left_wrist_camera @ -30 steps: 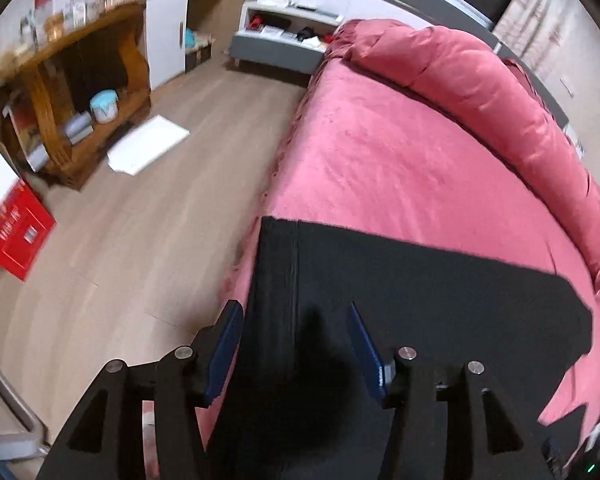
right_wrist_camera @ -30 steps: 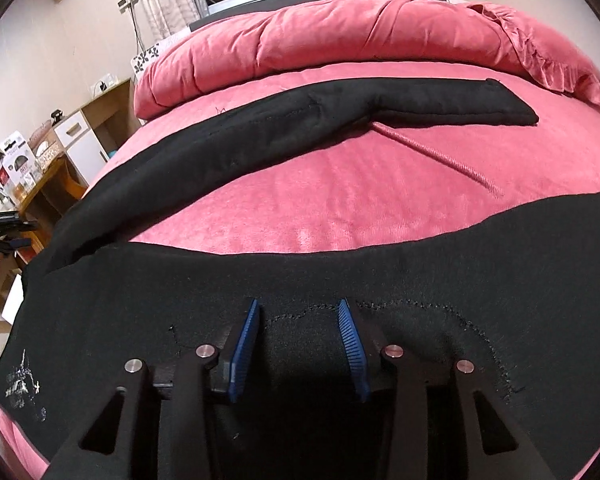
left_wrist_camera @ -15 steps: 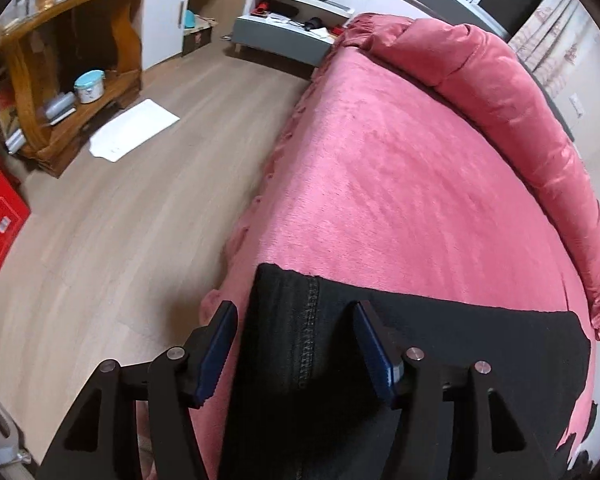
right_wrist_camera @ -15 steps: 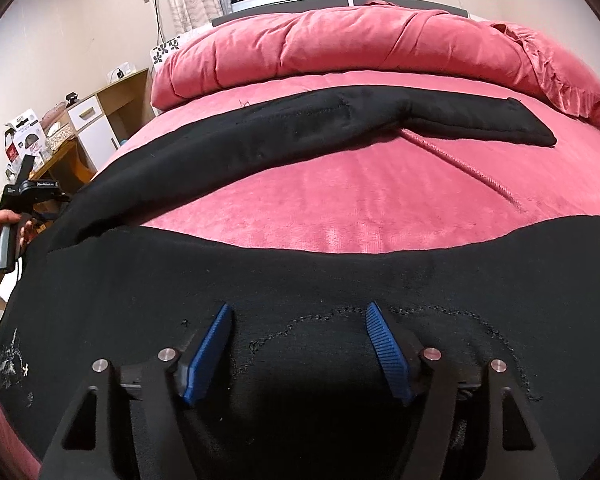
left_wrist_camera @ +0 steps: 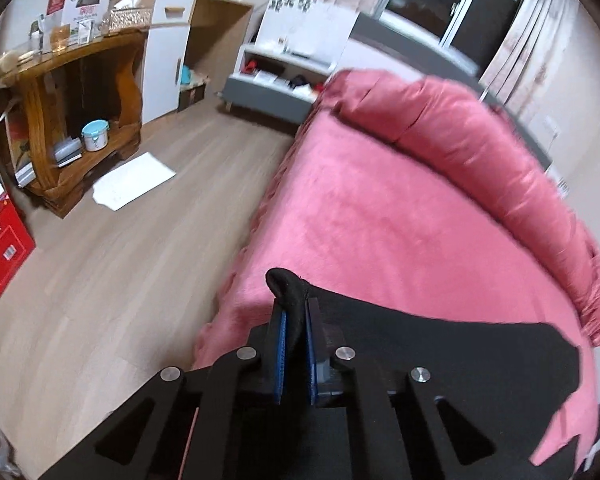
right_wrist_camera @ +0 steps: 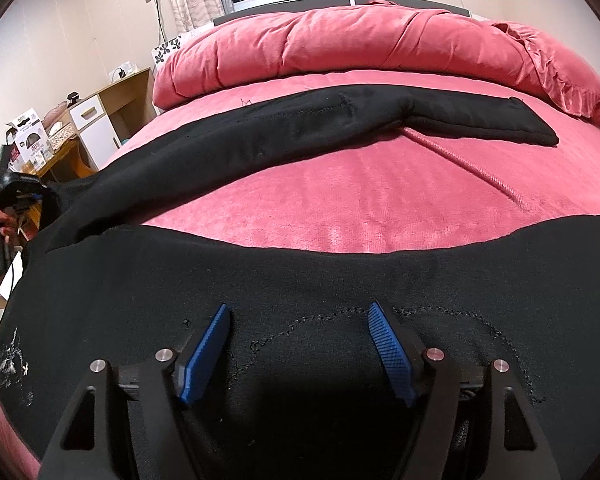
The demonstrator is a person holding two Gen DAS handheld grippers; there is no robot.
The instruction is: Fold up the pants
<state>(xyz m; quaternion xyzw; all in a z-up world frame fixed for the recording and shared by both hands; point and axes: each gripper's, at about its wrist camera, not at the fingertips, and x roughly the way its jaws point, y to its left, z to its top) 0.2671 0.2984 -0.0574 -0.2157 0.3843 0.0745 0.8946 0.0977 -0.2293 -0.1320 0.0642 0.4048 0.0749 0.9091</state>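
Left wrist view shows the left gripper (left_wrist_camera: pixel 295 322) at the lower centre of the frame, its blue-padded jaws clenched on a corner of the black pants (left_wrist_camera: pixel 440 356), with a small bunch of fabric poking up beyond the fingertips. From that pinch the dark cloth runs toward the lower right of the frame over the pink bed (left_wrist_camera: pixel 380 208), whose edge falls toward the wooden floor (left_wrist_camera: pixel 100 280) on the left. A rolled pink duvet (left_wrist_camera: pixel 480 136) lies along the upper right. At the upper left stands a wooden shelf unit (left_wrist_camera: pixel 60 92), with a red box (left_wrist_camera: pixel 0 248) at the left edge and a white sheet of paper (left_wrist_camera: pixel 134 186) on the floor near it. Right wrist view shows the right gripper (right_wrist_camera: pixel 298 346) at the bottom centre, jaws released and spread wide just above the pants (right_wrist_camera: pixel 300 280), which fill the lower half of the frame. One trouser leg (right_wrist_camera: pixel 340 116) stretches across the middle of the bed toward the upper right, and a pink cord (right_wrist_camera: pixel 464 164) emerges from under it. At the left edge, the other gripper (right_wrist_camera: pixel 18 192) grasps the fabric.
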